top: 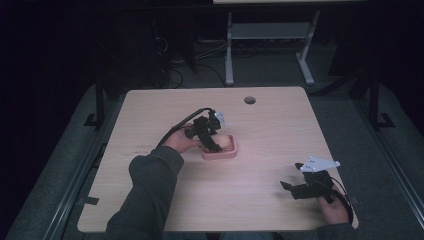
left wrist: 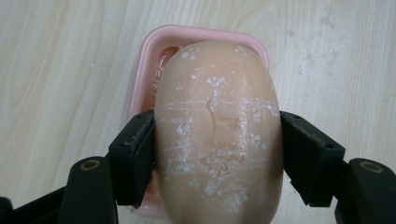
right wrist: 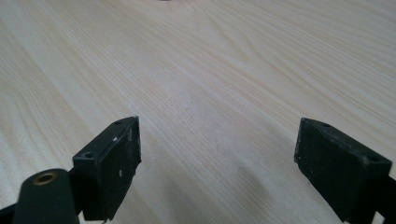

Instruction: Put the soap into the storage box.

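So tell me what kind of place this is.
Probably a lab or recording room, not a home: a bare wooden table with a cable hole, loose cables on the floor behind it, another desk's metal legs, and dark surroundings. Only a soap bar in a pink dish is domestic.

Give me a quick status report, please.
Left gripper shut on beige oval soap bar over pink plastic dish. Right gripper open above bare wooden table. Nothing obstructing.

table (top: 260,125) light wood | cable hole (top: 249,100) far edge | desk frame (top: 270,35) beyond
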`<state>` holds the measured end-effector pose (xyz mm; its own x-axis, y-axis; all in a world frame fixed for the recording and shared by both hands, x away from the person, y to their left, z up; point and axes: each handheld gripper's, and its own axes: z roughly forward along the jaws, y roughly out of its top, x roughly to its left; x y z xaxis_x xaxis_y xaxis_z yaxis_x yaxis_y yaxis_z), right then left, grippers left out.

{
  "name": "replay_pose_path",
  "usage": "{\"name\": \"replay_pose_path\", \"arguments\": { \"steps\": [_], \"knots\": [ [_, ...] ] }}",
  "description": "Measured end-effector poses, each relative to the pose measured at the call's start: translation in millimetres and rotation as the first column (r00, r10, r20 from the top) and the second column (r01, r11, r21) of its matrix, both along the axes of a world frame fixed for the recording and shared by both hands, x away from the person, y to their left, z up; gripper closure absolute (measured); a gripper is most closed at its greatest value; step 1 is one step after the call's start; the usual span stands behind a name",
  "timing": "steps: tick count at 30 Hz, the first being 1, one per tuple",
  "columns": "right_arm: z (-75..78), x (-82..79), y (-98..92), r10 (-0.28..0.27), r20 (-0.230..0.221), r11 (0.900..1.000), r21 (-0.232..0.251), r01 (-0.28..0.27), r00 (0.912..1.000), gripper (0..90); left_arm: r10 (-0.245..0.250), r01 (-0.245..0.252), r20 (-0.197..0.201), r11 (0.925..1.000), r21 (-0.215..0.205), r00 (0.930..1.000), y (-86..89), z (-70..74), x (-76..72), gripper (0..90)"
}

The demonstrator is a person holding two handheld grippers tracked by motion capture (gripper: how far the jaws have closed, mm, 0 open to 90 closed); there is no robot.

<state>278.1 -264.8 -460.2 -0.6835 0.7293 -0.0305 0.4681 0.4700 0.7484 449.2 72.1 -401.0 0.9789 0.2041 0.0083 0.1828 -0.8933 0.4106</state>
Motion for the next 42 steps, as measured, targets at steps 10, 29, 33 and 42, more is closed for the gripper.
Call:
{"name": "replay_pose_path", "arguments": {
  "steps": [10, 29, 33, 42],
  "knots": [
    [0.6, -0.9, -1.0, 0.002, 0.003, 1.000, 0.001, -0.002, 1.0000, 14.1, -0.006, 0.006, -0.005, 0.9998, 0.017, 1.0000, -7.0, -8.5, 4.5, 32.2],
    [1.0, -1.2, -0.3, 0.005, 0.008, 1.000, 0.004, -0.005, 1.0000, 14.1, 0.004, -0.004, -0.022, 0.9997, 0.023, 0.9997, -7.1, -14.3, 10.4, 32.0],
    [1.0, -1.1, -0.3, 0.005, 0.008, 1.000, 0.003, -0.005, 1.0000, 14.1, 0.008, -0.008, -0.027, 0.9997, 0.022, 0.9996, -6.9, -14.7, 11.6, 32.0],
    [1.0, -1.0, -0.3, 0.005, 0.008, 1.000, 0.003, -0.005, 1.0000, 14.2, 0.015, -0.014, -0.032, 0.9995, 0.028, 0.9994, -7.8, -15.7, 12.9, 32.0]
  ]
}}
